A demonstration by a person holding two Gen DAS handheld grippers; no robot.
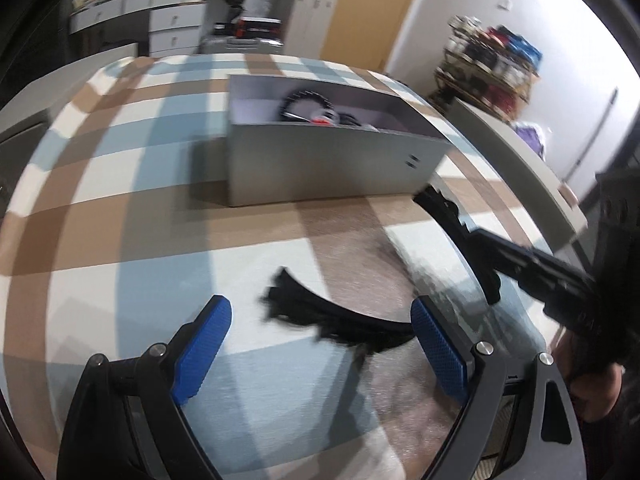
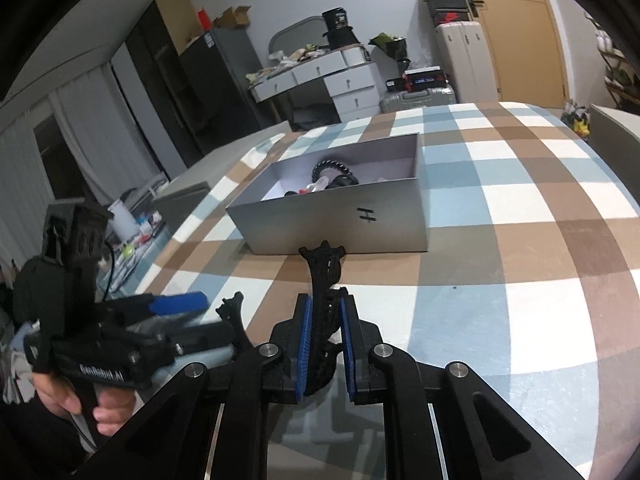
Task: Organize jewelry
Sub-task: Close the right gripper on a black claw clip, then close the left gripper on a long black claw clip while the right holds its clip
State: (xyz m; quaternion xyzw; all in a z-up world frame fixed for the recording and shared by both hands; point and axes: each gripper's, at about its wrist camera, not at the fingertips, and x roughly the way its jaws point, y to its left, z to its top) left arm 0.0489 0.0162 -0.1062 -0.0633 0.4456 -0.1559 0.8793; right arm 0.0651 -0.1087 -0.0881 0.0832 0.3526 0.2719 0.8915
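Observation:
A grey open box (image 1: 320, 160) stands on the checked tablecloth and holds a black bead bracelet (image 1: 304, 98) and other small pieces; it also shows in the right wrist view (image 2: 344, 220). My right gripper (image 2: 324, 308) is shut on a black curved hair clip (image 2: 324, 276), held upright just short of the box; the clip also shows in the left wrist view (image 1: 452, 220). My left gripper (image 1: 320, 320) is open, its blue pads (image 1: 204, 344) around a second black hair clip (image 1: 332, 316) lying on the cloth. That clip also shows in the right wrist view (image 2: 234, 312).
The table (image 2: 520, 220) has a blue, brown and white checked cloth. The right gripper's body (image 1: 540, 276) reaches in at the right of the left wrist view. Drawers, suitcases and a shelf stand beyond the table.

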